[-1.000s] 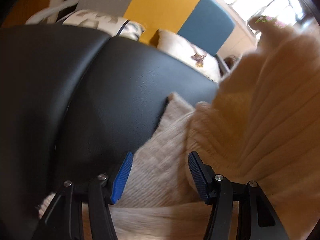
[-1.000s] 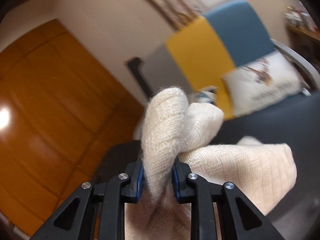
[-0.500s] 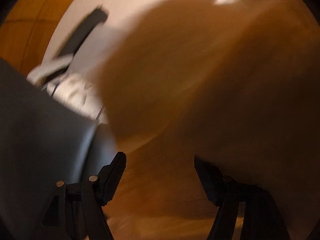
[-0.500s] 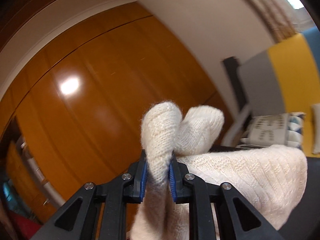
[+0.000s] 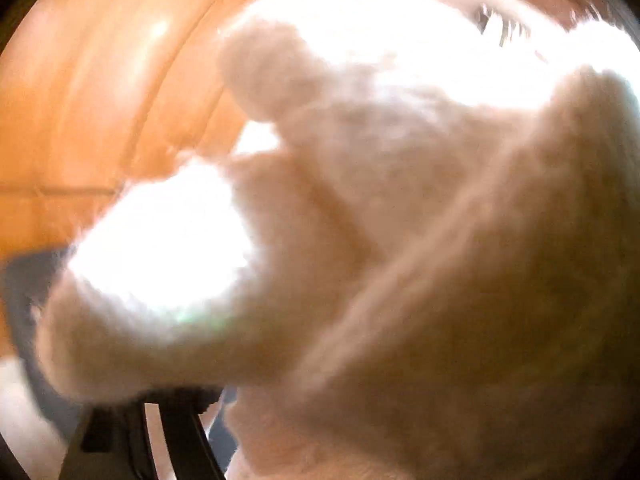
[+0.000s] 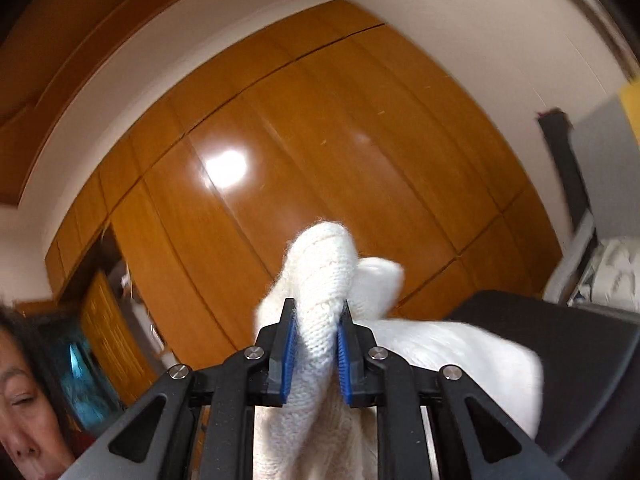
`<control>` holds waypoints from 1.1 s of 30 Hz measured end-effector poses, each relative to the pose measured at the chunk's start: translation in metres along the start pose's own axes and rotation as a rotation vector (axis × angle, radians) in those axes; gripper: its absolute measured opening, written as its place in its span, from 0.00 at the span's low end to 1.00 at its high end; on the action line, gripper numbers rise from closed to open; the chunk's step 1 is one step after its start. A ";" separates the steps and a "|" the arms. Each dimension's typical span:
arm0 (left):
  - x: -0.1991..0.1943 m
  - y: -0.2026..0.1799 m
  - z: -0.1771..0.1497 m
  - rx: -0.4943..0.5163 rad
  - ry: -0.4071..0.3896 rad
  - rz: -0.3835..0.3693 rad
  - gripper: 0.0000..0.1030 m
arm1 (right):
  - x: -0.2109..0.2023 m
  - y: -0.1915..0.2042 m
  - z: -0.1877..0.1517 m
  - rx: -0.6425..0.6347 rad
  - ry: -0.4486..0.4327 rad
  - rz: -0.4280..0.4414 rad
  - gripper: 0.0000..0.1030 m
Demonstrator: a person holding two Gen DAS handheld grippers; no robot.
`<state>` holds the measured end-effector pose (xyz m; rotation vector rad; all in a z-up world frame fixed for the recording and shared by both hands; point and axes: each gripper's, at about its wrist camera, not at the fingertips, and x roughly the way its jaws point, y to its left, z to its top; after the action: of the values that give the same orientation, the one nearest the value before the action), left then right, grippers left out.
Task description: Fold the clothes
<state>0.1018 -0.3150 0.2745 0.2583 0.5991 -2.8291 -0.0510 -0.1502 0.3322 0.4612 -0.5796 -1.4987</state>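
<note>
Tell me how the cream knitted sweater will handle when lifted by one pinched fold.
Probably floppy: the cream knitted sweater bunches between the right hand-held gripper pads and sags below. Its fuzzy knit likely grips well. Thick folds suggest moderate weight.

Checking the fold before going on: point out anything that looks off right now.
The cream knit sweater is bunched in a thick wad between the right gripper pads, not held by a flat edge. In the left wrist view it smothers the blurred frame, hiding most of the left gripper.
</note>
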 end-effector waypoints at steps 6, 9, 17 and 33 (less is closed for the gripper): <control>0.099 -0.041 -0.090 0.199 0.268 0.039 0.73 | -0.074 -0.109 -0.052 0.257 -0.087 -0.242 0.16; 0.163 -0.052 -0.167 0.270 0.483 0.048 0.73 | -0.110 -0.182 -0.096 0.428 -0.100 -0.389 0.16; 0.226 -0.057 -0.300 0.339 0.742 0.081 0.64 | -0.206 -0.301 -0.194 0.692 -0.163 -0.664 0.16; 0.241 -0.031 -0.220 0.527 0.679 0.083 0.73 | -0.197 -0.182 -0.202 0.124 0.071 -1.100 0.32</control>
<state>-0.1102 -0.2428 0.0351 1.3260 -0.0770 -2.7213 -0.0661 0.0263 0.0475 1.0245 -0.3551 -2.4723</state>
